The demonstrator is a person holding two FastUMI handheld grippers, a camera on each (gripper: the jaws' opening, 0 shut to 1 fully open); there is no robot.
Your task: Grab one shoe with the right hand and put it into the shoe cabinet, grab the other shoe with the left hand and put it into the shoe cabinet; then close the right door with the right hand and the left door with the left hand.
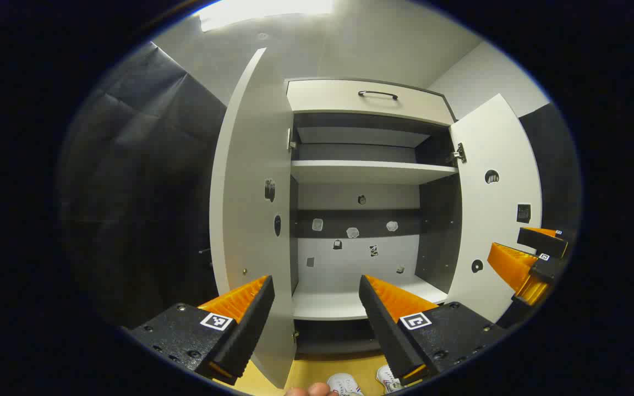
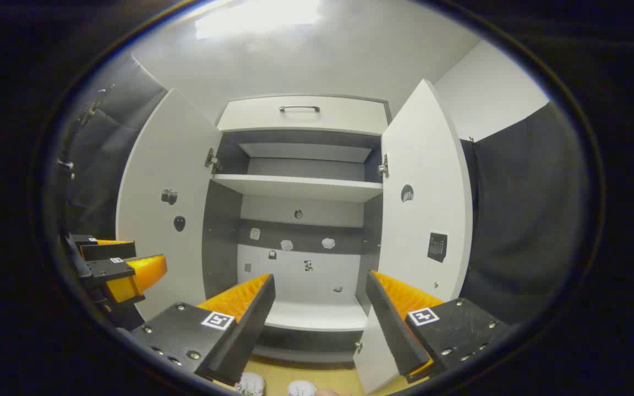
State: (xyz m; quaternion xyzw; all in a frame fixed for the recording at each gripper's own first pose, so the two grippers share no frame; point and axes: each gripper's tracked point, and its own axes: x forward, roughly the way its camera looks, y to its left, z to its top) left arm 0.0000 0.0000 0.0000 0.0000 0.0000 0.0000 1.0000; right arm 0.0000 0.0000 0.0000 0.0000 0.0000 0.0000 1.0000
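Wooden floor [image 1: 317,374] below, shoe cabinet [image 1: 369,220] ahead with both doors swung wide; two shoes [image 1: 344,383] wait at its foot, left tongs [image 1: 317,308] and right tongs [image 2: 320,308] gaping, empty.

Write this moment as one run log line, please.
left hand-held gripper: open | right hand-held gripper: open | cabinet doors: both open | shoes: on floor, not grasped

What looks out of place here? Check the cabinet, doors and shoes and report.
Nothing stands out. The cabinet has both doors open and hanging straight, its shelves bare and level. The two shoes sit on the floor in front, not yet stowed. No damage or spill shows.
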